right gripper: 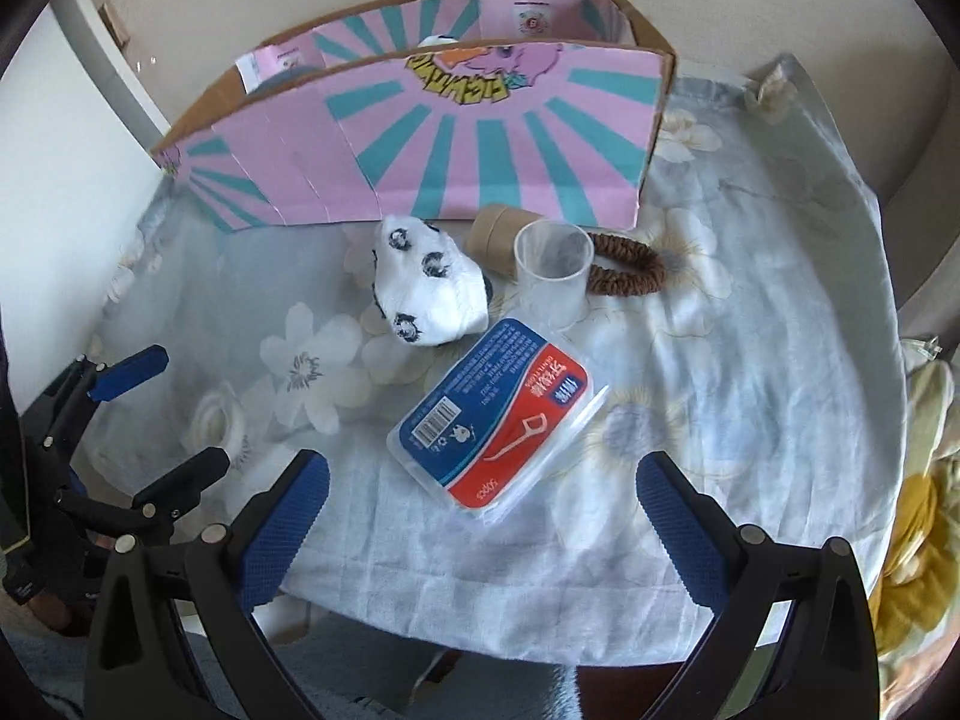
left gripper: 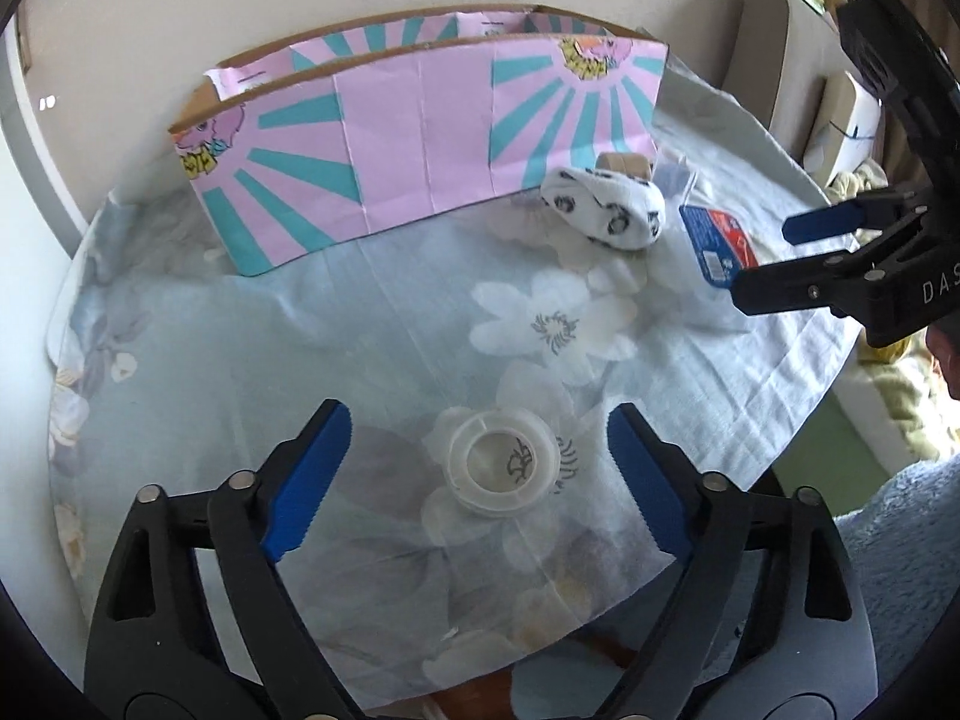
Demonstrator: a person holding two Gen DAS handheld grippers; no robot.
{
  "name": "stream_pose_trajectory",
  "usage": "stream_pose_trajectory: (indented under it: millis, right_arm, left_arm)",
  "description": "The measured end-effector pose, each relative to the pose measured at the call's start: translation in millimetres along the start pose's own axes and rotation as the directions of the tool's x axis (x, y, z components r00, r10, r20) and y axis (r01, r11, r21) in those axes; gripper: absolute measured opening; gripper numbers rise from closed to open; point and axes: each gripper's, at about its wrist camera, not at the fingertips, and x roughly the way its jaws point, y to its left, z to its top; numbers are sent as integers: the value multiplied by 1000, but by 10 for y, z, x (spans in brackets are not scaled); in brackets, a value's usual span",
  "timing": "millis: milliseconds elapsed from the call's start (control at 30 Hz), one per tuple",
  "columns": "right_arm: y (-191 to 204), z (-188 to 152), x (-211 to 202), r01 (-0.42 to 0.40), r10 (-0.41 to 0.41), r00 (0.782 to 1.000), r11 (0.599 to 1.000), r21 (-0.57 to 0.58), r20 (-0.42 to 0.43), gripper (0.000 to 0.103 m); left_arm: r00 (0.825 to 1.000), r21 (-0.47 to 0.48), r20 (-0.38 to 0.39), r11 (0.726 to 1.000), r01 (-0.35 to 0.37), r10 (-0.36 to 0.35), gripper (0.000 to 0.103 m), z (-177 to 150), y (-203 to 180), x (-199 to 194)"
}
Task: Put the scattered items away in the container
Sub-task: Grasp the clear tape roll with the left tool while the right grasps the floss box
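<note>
**Both grippers lining up on loose items in front of the box**

The clear tape roll (left gripper: 501,461) is lying flat on the floral tablecloth (left gripper: 372,324), well apart from the pink-and-teal cardboard box (left gripper: 420,120), and the left gripper (left gripper: 480,474) is hovering with its blue fingers (left gripper: 312,480) spread wide to either side of it, touching nothing; that straddle is likely readying a pinch across the ring. The floss pick packet (right gripper: 498,414) is lying tilted just ahead of the right gripper (right gripper: 483,510), whose jaws are also standing wide apart and empty, probably framing the packet's width. Beyond it, the spotted sock bundle (right gripper: 426,294), a clear plastic cup (right gripper: 552,270), a cardboard tube (right gripper: 495,234) and a brown hair tie (right gripper: 630,267) are sitting crowded near the box's front wall. Something is already showing inside the box, but most of the tidying appears to be remaining
</note>
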Motion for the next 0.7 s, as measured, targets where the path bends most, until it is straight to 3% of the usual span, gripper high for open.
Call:
stream_pose_trajectory:
  millis: [133,367,433,533,633,700]
  right_arm:
    - [11,22,77,2,-2,1000,1000,5,-10,102]
    - [79,32,199,52,-52,998,999,-14,-29,102]
    - [61,61,213,51,-51,998,999,-3,-29,102]
    - [50,110,240,48,-47,999,999,6,-24,94]
    - [62,146,278,45,-46,999,999,-17,-30,73]
    - [70,157,291,36,-37,999,999,-27,-36,70]
  left_arm:
    - [1000,7,-9,1000,-7,7,65,-32,-24,75]
    - [1000,12,-7,1000,-9,9,52,-89,-23,108]
    - [1000,12,3,1000,11,-11,43,-89,-16,106]
    - [1000,22,9,1000,13,-13,40,-74,-42,113]
    - [1000,8,12,1000,20,-20,39,-76,-30,123]
    - [1000,6,8,1000,19,-19,39,-70,-30,129]
